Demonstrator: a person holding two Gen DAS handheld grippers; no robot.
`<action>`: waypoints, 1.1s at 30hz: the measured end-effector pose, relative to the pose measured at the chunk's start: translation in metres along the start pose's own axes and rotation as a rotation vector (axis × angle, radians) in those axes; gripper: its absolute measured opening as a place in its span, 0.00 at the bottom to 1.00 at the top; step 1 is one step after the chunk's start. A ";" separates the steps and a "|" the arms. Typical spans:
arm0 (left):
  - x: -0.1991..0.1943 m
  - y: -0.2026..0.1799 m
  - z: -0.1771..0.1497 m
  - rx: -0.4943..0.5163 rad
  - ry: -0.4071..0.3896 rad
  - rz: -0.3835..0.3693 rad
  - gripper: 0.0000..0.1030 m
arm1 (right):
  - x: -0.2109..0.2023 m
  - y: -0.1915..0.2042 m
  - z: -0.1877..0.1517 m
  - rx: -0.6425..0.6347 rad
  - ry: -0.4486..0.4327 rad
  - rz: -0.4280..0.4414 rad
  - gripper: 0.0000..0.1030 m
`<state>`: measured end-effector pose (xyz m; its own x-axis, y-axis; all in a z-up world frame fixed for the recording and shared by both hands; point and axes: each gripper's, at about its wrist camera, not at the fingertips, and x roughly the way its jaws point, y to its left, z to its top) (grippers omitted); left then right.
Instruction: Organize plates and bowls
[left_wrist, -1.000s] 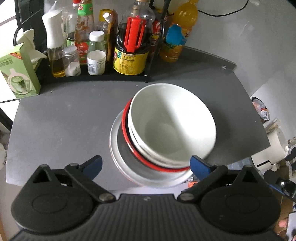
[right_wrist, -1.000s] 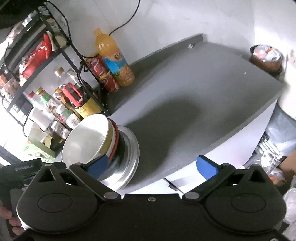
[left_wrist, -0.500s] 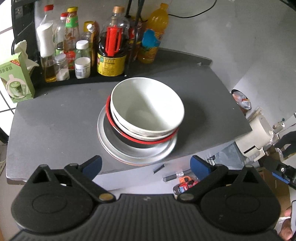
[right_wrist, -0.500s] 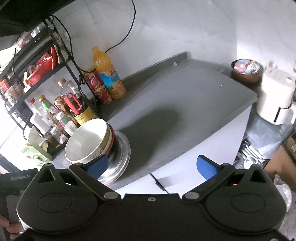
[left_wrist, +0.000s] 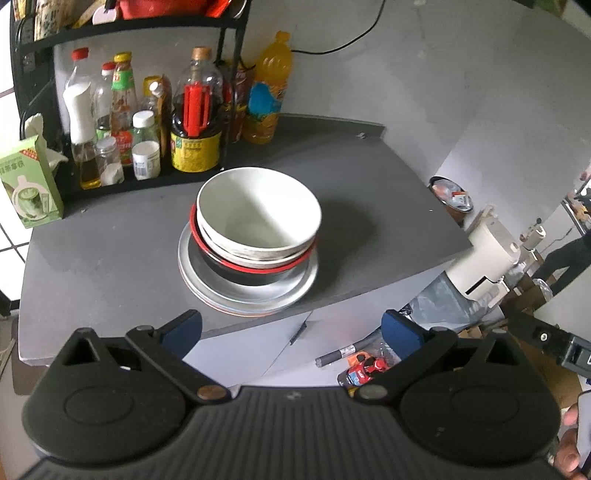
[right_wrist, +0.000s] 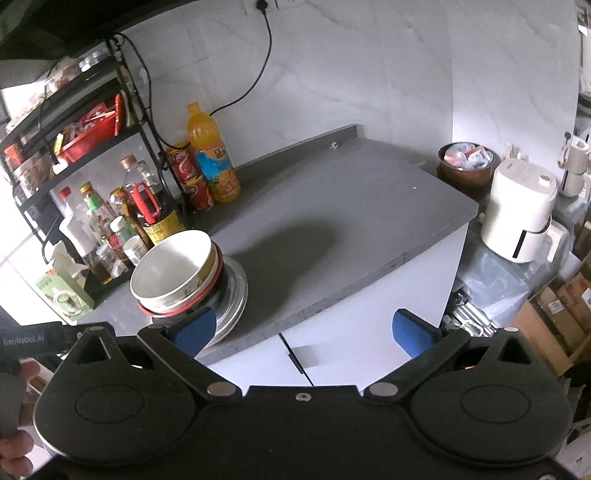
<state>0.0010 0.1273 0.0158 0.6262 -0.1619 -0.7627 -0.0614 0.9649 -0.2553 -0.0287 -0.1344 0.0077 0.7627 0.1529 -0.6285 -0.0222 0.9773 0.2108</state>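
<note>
Both tongs spread wide, empty: left tongs (left_wrist: 291, 330), right tongs (right_wrist: 304, 330), each off the tabletop (left_wrist: 110, 251) edge. White bowl (left_wrist: 258, 214) nested in red-rimmed bowl (left_wrist: 255, 271) on silver plate (left_wrist: 243, 295), near the tabletop's front edge, in front of bottle rack (left_wrist: 229, 92).

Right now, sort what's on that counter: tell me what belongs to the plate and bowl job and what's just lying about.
Belongs to the job:
white bowl
red-rimmed bowl
metal plates

Just lying about:
orange drink bottle
soy sauce bottle
green box
soda cans
white appliance
</note>
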 end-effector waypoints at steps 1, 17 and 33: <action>-0.003 -0.002 -0.002 0.008 -0.005 0.001 0.99 | -0.004 0.001 -0.002 -0.006 -0.004 0.001 1.00; -0.037 -0.006 -0.033 0.058 -0.062 -0.044 0.99 | -0.038 0.006 -0.027 -0.034 -0.037 0.012 1.00; -0.040 -0.002 -0.041 0.094 -0.062 0.000 0.99 | -0.053 0.007 -0.030 -0.030 -0.058 0.013 1.00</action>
<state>-0.0555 0.1239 0.0224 0.6733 -0.1515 -0.7237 0.0096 0.9805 -0.1964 -0.0892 -0.1308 0.0200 0.7985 0.1575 -0.5810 -0.0508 0.9794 0.1957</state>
